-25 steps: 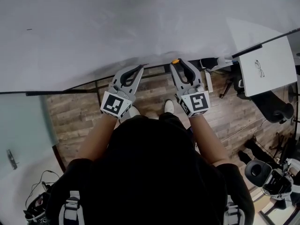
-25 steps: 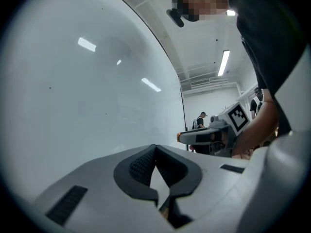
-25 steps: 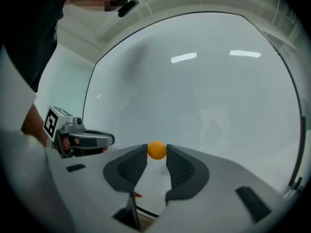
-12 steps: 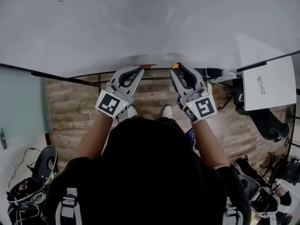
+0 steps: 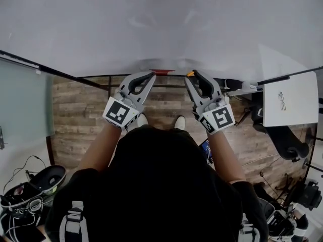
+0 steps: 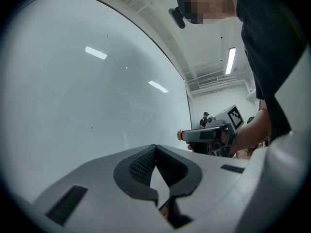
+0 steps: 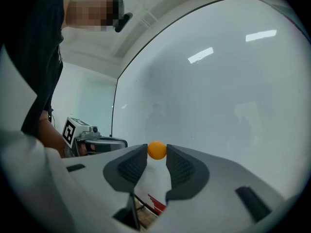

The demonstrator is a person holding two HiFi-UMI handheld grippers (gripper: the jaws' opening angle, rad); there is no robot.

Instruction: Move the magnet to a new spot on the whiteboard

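The whiteboard [image 5: 151, 24] fills the top of the head view and the background of both gripper views. A small orange round magnet [image 7: 157, 150] sits pinched between the tips of my right gripper [image 7: 157, 152], close to the board's surface [image 7: 233, 81]. In the head view the magnet [image 5: 190, 73] is at the board's lower edge, at the tip of the right gripper [image 5: 192, 75]. My left gripper [image 5: 151, 76] is just to its left, shut with nothing in it [image 6: 155, 148]. The left gripper view also shows the right gripper [image 6: 209, 135] with the magnet [image 6: 179, 135].
A small red object [image 5: 162, 71] lies on the board's bottom edge between the two grippers. Below is wooden floor [image 5: 81, 110]. A white panel with a sketch [image 5: 285, 97] and a dark chair [image 5: 287, 130] are at the right; cables and gear [image 5: 30, 195] lie lower left.
The head view has shifted, so the board's lower edge and the red object now show more. Both grippers keep their pose near the board's bottom edge. The right one still holds the magnet.
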